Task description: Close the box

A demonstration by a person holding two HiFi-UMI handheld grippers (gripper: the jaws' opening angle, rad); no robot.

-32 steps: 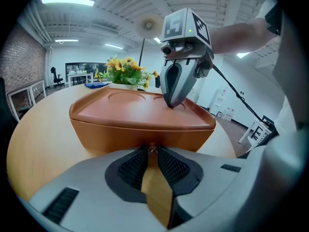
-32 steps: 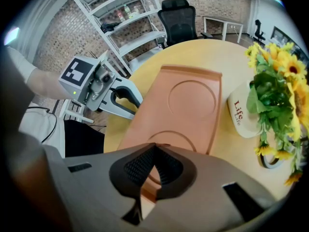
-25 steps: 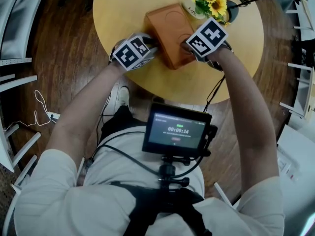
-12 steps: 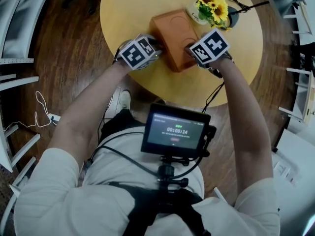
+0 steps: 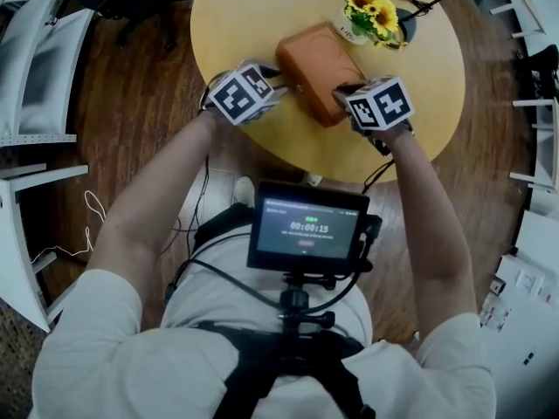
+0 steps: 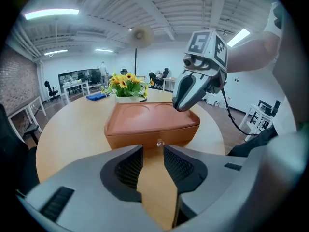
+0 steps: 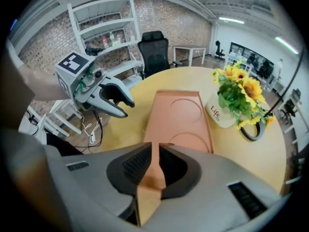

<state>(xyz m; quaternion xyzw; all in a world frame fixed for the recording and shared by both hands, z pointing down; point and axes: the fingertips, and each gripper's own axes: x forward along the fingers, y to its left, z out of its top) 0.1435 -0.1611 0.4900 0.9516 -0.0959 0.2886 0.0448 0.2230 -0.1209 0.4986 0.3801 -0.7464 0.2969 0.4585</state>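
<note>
Head view: a closed orange-brown box (image 5: 319, 59) sits on a round wooden table (image 5: 253, 16) beside a pot of sunflowers (image 5: 371, 3), a gripper at each side. The left gripper (image 6: 153, 161) has just been opening; its jaws stand apart and empty, near the box's front. The right gripper (image 7: 153, 164) has just parted slightly above the lid's edge, holding nothing.

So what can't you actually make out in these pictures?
Inside of the box: every view; its shut lid covers it.
Small knob on the box front: left gripper view; too small to tell a knob from a catch.
Fine print under "Life" on the flower pot: right gripper view; too small to read.
Black loop beside the pot: right gripper view; the flowers hide part of it.
</note>
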